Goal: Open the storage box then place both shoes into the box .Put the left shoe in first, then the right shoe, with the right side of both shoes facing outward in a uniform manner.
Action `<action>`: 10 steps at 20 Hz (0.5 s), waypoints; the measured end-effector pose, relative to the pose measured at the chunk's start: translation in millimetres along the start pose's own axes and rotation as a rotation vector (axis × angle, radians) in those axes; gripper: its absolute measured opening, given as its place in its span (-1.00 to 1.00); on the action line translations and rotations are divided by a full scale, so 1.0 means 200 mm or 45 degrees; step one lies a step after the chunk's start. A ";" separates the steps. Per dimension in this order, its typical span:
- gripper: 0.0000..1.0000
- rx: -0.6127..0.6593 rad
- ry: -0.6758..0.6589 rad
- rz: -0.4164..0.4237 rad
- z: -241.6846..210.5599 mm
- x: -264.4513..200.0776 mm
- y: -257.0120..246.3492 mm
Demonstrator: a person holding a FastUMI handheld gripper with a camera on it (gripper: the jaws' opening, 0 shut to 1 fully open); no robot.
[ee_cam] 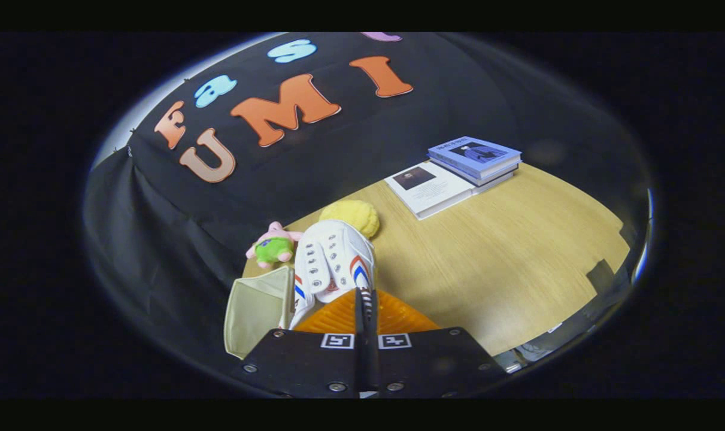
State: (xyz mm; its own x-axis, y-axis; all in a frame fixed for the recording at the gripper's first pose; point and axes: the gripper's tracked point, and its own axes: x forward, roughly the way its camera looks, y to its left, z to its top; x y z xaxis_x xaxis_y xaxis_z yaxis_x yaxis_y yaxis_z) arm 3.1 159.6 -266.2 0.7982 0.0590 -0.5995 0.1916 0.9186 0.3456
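The white canvas lace-up shoe with red and blue side stripes (332,263) hangs in the lower middle of the frame, its orange rubber sole (362,317) facing the camera. The gripper (366,299) has its fingers clenched together on the shoe's heel edge. A beige storage box flap (257,311) sits just left. Beyond lie a yellow knitted round thing (351,214), a pink and green plush toy (272,245), and stacked books (458,170) on the wooden table (518,257) at upper right.
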 end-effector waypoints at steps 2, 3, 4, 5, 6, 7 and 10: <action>-1.00 0.019 -0.006 -0.003 -0.03 0.00 0.12; -1.00 0.011 -0.009 -0.004 -0.05 0.00 0.17; -1.00 -0.002 -0.009 0.002 -0.08 0.00 0.23; -1.00 -0.006 -0.006 0.011 -0.10 0.00 0.29; -1.00 -0.003 0.000 0.023 -0.13 0.00 0.34; -1.00 -0.003 0.007 0.035 -0.16 0.00 0.39; -0.99 -0.040 0.021 0.033 -0.24 0.02 0.47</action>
State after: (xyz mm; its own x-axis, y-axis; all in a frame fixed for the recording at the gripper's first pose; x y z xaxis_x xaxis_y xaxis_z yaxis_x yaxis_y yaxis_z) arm -2.8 265.1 -269.9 0.7931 0.0895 -0.6025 0.1524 0.9285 0.3386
